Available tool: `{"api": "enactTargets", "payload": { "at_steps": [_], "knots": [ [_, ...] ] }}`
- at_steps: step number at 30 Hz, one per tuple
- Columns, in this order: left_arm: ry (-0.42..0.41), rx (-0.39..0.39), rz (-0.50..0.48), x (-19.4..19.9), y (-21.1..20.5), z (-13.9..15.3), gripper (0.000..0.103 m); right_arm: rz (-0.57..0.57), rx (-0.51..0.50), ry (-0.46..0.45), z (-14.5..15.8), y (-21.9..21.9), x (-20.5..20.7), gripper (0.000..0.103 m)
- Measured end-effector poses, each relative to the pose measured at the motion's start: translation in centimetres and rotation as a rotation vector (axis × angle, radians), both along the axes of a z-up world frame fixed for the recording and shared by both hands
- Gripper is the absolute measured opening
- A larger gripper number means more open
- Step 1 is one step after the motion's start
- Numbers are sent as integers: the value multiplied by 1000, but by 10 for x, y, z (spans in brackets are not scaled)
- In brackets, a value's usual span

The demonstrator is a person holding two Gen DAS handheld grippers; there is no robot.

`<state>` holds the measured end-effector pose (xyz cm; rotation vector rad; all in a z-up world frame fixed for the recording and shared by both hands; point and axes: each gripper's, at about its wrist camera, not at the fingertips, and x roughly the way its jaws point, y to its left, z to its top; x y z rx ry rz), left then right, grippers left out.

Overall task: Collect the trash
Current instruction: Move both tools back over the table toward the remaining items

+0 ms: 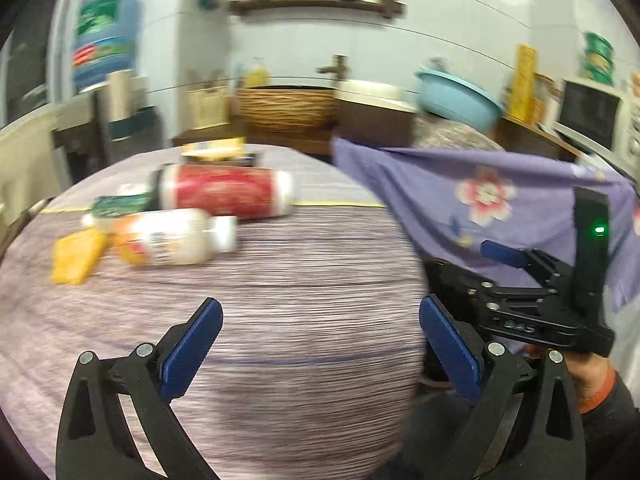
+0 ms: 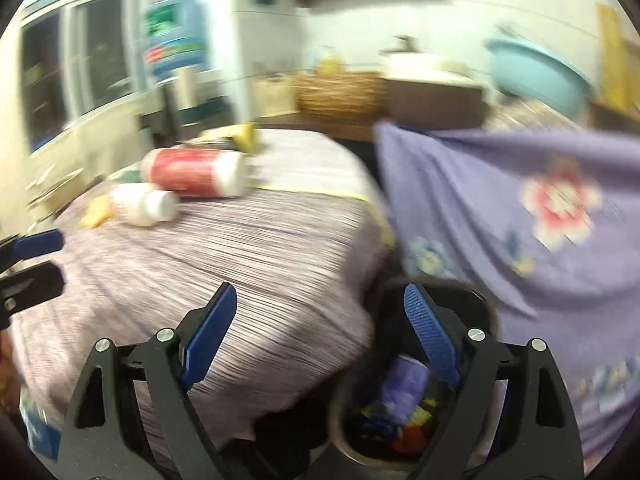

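Note:
A red and white canister [image 1: 226,190] lies on its side on the striped tablecloth [image 1: 300,280], also in the right wrist view [image 2: 196,174]. In front of it lies a white bottle with an orange label [image 1: 168,238], seen too in the right wrist view [image 2: 146,204], and a yellow packet [image 1: 76,256]. A green packet [image 1: 120,204] lies beside them. My left gripper [image 1: 320,344] is open and empty above the table. My right gripper [image 2: 320,340] is open and empty over a dark bin [image 2: 400,420] holding colourful trash; it shows in the left wrist view [image 1: 500,256].
A purple flowered cloth [image 1: 500,200] hangs at the right, beside the table edge. Flat boxes [image 1: 216,152] lie at the table's far end. Behind stand a wicker basket [image 1: 288,108], a blue basin [image 1: 456,100] and a water jug [image 1: 106,36].

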<state>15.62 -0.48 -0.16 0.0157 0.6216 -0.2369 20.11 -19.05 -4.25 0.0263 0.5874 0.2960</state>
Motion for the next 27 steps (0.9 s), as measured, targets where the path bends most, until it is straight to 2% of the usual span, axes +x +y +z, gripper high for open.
{"api": "enactTargets", "payload": {
  "at_steps": [3,5,10,16,20,23,27],
  "knots": [
    [-9,8,71,-4,32,3,98,91,2,-18,12,32,4,88],
    [-14,18,115,-6,52,4,98,128,-11,-36,18,50,5,94],
    [-1,25,222,-8,108,1,98,224,-44,-53,28,90,9,94],
    [30,59,322,-5,164,-6,98,388,-145,-64,33,155,26,94],
    [66,55,356,-1,192,-13,98,485,-246,-77,29,195,42,94],
    [97,51,363,1,207,-19,98,517,-340,-94,27,219,57,94],
    [113,65,350,7,215,-23,98,557,-394,-94,27,238,78,94]
  ]
}}
